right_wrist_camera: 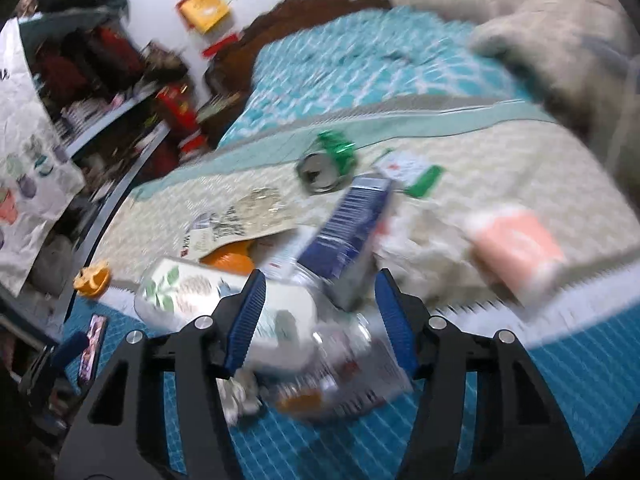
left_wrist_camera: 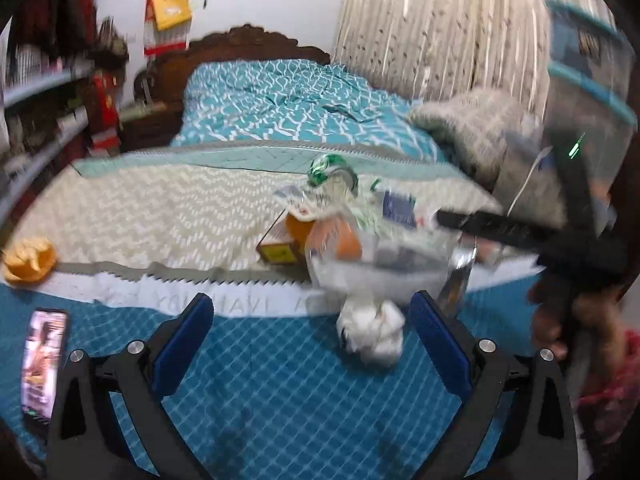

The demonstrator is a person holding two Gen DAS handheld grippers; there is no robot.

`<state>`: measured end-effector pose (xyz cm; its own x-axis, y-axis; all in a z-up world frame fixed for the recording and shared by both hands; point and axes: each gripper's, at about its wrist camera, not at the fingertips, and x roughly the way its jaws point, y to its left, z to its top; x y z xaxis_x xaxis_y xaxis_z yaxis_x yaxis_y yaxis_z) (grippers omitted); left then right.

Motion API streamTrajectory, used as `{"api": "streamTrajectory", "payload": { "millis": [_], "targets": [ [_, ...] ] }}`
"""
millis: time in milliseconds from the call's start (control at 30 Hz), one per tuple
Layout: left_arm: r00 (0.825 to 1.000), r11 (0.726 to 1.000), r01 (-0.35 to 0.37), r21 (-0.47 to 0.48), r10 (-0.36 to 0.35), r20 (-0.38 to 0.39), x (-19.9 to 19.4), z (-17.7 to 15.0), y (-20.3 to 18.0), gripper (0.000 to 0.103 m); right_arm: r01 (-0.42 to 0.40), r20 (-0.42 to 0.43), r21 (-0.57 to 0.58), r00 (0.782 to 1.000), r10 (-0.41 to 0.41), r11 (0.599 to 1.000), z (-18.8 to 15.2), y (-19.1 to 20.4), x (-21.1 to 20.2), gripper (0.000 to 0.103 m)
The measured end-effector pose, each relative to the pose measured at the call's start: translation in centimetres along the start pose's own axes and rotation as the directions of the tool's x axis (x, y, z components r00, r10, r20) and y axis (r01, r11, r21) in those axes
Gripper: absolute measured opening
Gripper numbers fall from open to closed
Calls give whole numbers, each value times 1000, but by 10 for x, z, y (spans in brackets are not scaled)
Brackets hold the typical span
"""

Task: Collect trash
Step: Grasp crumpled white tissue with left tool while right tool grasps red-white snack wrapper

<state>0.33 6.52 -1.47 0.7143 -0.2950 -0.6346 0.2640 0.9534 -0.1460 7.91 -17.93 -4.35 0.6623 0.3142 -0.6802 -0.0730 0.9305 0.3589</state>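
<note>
A clear plastic bag (left_wrist_camera: 360, 256) holding several pieces of trash hangs over the bed edge. My left gripper (left_wrist_camera: 312, 320) is open and empty; a crumpled white tissue (left_wrist_camera: 372, 332) lies between its fingers, nearer the right one. My right gripper (right_wrist_camera: 320, 304) appears in the left wrist view (left_wrist_camera: 448, 220) gripping the bag's rim. In the right wrist view its jaws straddle the clear bag (right_wrist_camera: 340, 360), with a blue box (right_wrist_camera: 352, 232) and a white leaf-printed packet (right_wrist_camera: 180, 292) by them. A green can (right_wrist_camera: 328, 164) and a pink packet (right_wrist_camera: 520, 248) lie beyond.
An orange peel (left_wrist_camera: 28, 260) lies at the left edge of the cream blanket (left_wrist_camera: 160, 216). A phone (left_wrist_camera: 42, 364) rests on the blue quilted cover at left. Shelves (left_wrist_camera: 44, 112) stand left, a grey pillow (left_wrist_camera: 472, 124) right.
</note>
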Motion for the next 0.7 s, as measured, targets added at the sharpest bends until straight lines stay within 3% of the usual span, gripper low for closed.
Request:
{"api": "streamTrajectory", "payload": {
  "millis": [133,333,433,500,567,700],
  "targets": [
    [990,989,103,-111,-112,-81,12,4,27,92,-69,-105,-20,992,66,997,16,5,24,58],
    [986,983,123,-139,-137,-93,15,-2,42,89,-139,-166,-143,979,115,980,-20,16,8,57],
    [986,986,132,-102,-141,-91,15,-5,37,89,-119,-114,-149,988,103,982,-38,8,-18,58],
    [984,988,135,-79,-143,-103,20,-6,30,90,-124,-53,-104,992,119,987,-43,-3,-36,58],
    [983,989,135,-53,-140,-116,26,-6,22,90,-78,18,-58,997,80,995,-49,-18,-52,59],
    [983,997,75,33,-68,-173,50,-18,5,90,-16,69,38,998,13,999,-66,-47,-70,65]
  ]
}}
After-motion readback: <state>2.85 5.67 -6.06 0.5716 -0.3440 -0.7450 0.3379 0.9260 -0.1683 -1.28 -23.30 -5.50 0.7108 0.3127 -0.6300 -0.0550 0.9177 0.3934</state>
